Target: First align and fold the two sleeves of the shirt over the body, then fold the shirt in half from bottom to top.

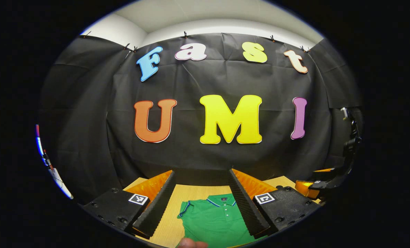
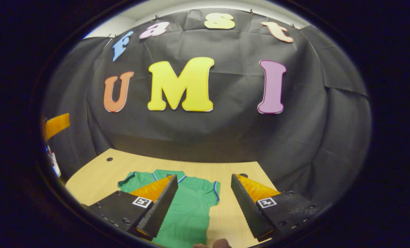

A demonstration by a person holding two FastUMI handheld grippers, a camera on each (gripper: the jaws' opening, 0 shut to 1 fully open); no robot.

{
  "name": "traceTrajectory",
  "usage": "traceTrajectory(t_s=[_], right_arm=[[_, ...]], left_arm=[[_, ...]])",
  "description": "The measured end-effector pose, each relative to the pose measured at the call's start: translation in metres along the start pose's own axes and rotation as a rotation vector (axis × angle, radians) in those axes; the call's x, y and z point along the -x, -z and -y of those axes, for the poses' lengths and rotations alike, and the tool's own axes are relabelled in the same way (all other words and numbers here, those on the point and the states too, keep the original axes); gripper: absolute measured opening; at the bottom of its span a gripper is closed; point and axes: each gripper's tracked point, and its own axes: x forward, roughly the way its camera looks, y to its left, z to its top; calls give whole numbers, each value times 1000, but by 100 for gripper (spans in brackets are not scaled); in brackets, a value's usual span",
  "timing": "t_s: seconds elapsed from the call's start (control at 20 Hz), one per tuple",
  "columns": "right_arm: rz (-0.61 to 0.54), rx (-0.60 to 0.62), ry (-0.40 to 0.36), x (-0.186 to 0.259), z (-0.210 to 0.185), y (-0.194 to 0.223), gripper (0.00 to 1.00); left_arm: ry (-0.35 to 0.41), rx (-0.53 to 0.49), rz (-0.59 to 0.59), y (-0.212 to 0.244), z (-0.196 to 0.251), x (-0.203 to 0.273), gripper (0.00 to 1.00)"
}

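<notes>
Green shirt (image 2: 187,210) lies flat on the table (image 2: 98,179), collar away, beneath both grippers — sleeves spread outward, lower part hidden, so fold progress unclear. Left gripper (image 1: 202,206) and right gripper (image 2: 203,210) hover wide apart, holding nothing.

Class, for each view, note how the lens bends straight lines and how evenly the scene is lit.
Left gripper view: the table edge bows, light is even, the green shirt sharp. Right gripper view: the table curves strongly, the shirt is softly lit without glare.
</notes>
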Motion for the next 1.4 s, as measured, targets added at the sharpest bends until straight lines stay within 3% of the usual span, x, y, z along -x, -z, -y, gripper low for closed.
traceTrajectory(t_s=[0.25, 0.65, 0.95, 1.0, 1.05, 1.25, 1.3, 1.4], right_arm=[[-176, 28, -25, -76, 24, 67, 95], [-312, 56, -20, -176, 44, 135, 95], [-417, 43, -20, -217, 46, 182, 95], [-431, 41, -18, -222, 47, 189, 95], [-442, 42, -13, -226, 48, 194, 96], [-515, -2, -31, -232, 44, 215, 65], [-512, -38, -41, -233, 41, 213, 44], [-532, -74, -50, -233, 38, 215, 21]], left_arm=[[-29, -12, -43, 10, 0, -14, 96], [-50, -13, -113, 30, 6, -31, 96], [-73, -48, -171, 51, -4, -32, 96], [-82, -46, -181, 53, -7, -32, 100], [-89, -42, -187, 55, -10, -30, 96], [-107, -36, -221, 68, -16, -32, 97], [-105, -33, -226, 70, -15, -32, 97], [-96, -31, -236, 74, -12, -33, 97]])
